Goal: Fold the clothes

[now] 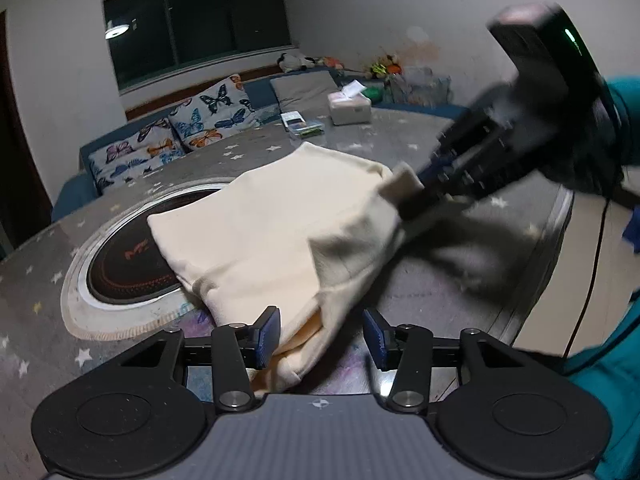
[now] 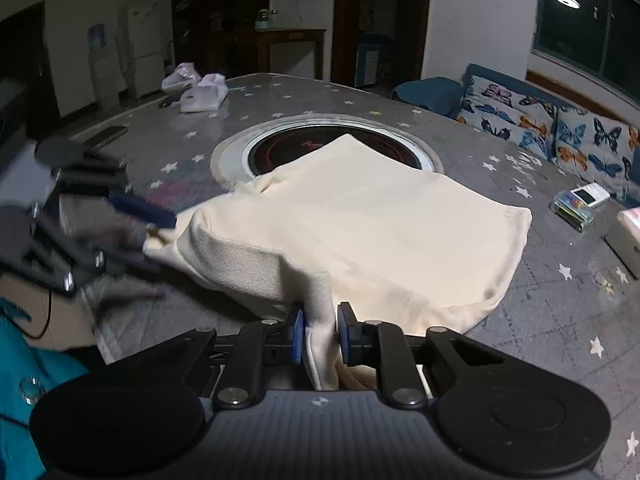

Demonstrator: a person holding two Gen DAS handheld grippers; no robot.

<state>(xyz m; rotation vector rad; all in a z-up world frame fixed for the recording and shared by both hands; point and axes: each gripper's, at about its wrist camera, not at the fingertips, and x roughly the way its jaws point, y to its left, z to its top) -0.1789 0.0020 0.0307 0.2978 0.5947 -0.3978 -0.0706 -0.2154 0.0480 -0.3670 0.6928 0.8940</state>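
Cream fleece garment (image 1: 280, 232) spread on star-print tablecloth (image 1: 36, 312), partly over round inset cooktop (image 1: 120, 268). Left to right in left wrist view: butterfly cushions (image 1: 192, 128) at back, small box (image 1: 294, 120), tissue box (image 1: 350, 109). Left gripper (image 1: 320, 338) with blue pads (image 1: 269, 336) spread wide, near edge of garment lying between them, ungripped. Right gripper (image 1: 416, 196), blurred, pinching raised corner of garment. In right wrist view: left gripper (image 2: 156, 220) blurred at left; right gripper (image 2: 320, 336) closed on fold of fleece; pink bags (image 2: 200, 92) far behind.
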